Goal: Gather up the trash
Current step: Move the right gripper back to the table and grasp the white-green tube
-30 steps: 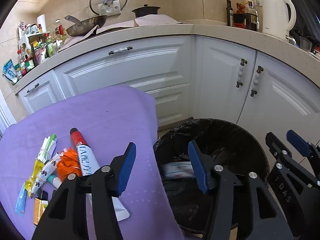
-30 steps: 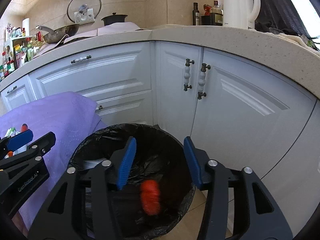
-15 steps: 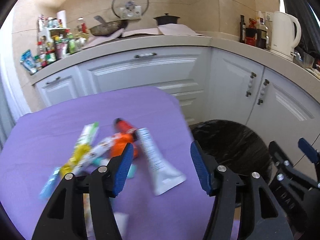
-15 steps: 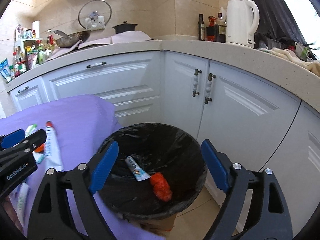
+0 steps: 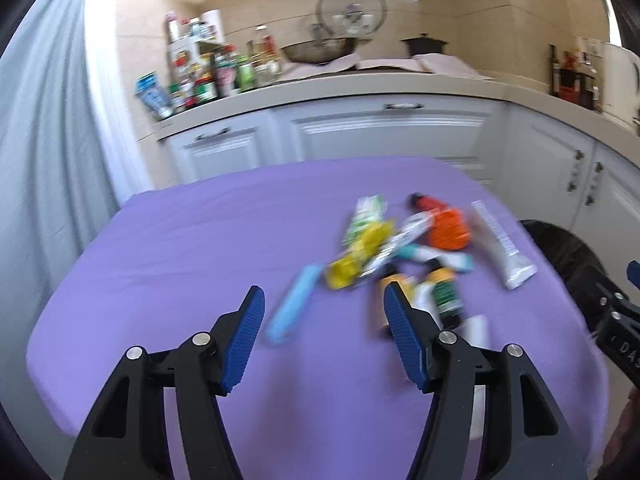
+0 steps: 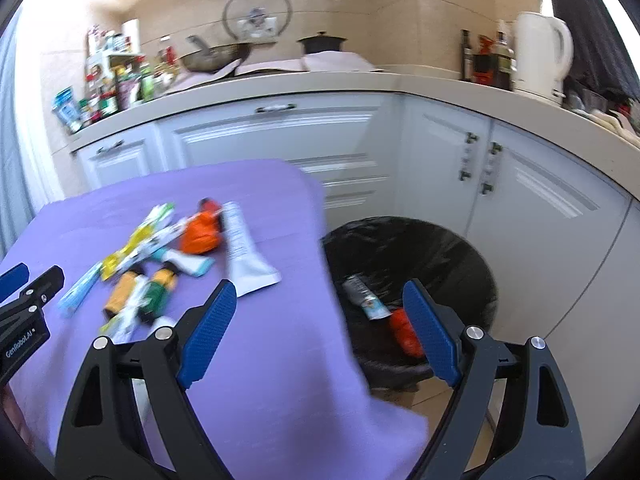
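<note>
A pile of trash lies on the purple-covered table (image 5: 200,240): an orange crumpled wrapper (image 5: 448,230), a white tube (image 5: 500,244), a yellow wrapper (image 5: 360,256), a light blue packet (image 5: 294,308) and a small green-labelled bottle (image 5: 444,292). My left gripper (image 5: 322,300) hovers over the table's near side; its jaws are opening with nothing between them, and the blue packet lies just beyond. My right gripper (image 6: 319,292) is open and empty above the table's right edge. The black-lined bin (image 6: 412,240) holds a tube (image 6: 364,294) and an orange-red wrapper (image 6: 404,328).
White kitchen cabinets (image 6: 280,140) wrap around behind the table and bin. The counter carries a spice rack (image 5: 200,72), a pan (image 6: 216,56), a pot and a white kettle (image 6: 540,52). A pale curtain (image 5: 48,160) hangs at the left. The bin stands on the floor right of the table.
Both views have swung left, from over the bin to over the table. The right jaws spread wide and the orange-red wrapper dropped into the bin. The left jaws widened slightly.
</note>
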A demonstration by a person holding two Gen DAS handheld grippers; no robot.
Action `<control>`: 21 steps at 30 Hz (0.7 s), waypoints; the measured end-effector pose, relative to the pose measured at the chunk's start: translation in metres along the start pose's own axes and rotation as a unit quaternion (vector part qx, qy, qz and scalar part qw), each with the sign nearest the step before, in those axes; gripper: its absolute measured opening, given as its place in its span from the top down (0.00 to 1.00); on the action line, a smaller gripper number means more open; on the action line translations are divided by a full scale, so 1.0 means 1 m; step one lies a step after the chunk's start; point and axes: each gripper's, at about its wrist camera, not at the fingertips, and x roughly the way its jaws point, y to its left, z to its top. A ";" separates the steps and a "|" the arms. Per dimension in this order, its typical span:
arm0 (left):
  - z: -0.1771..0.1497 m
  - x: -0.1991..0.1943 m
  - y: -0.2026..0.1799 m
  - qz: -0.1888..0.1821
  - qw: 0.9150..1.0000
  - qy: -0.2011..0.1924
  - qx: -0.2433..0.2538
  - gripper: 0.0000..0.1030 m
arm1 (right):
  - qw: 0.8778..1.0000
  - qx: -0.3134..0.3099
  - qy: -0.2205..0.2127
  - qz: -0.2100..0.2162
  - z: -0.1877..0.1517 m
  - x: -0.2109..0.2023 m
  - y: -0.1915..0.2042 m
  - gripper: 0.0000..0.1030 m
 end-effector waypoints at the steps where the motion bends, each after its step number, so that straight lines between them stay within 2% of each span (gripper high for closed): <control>1: -0.003 0.000 0.008 0.005 1.000 0.002 -0.005 0.41 | 1.000 -0.006 0.002 0.004 -0.002 -0.001 0.008 0.19; 9: -0.027 0.005 0.061 0.036 0.998 0.025 -0.039 0.41 | 0.998 -0.043 0.020 0.038 -0.020 -0.005 0.061 0.21; 15: -0.039 0.005 0.082 0.051 0.997 0.024 -0.045 0.41 | 0.994 -0.076 0.054 0.058 -0.037 0.003 0.094 0.32; 21: -0.045 0.009 0.094 0.057 0.996 0.032 -0.054 0.41 | 0.990 -0.091 0.091 0.056 -0.051 0.014 0.106 0.47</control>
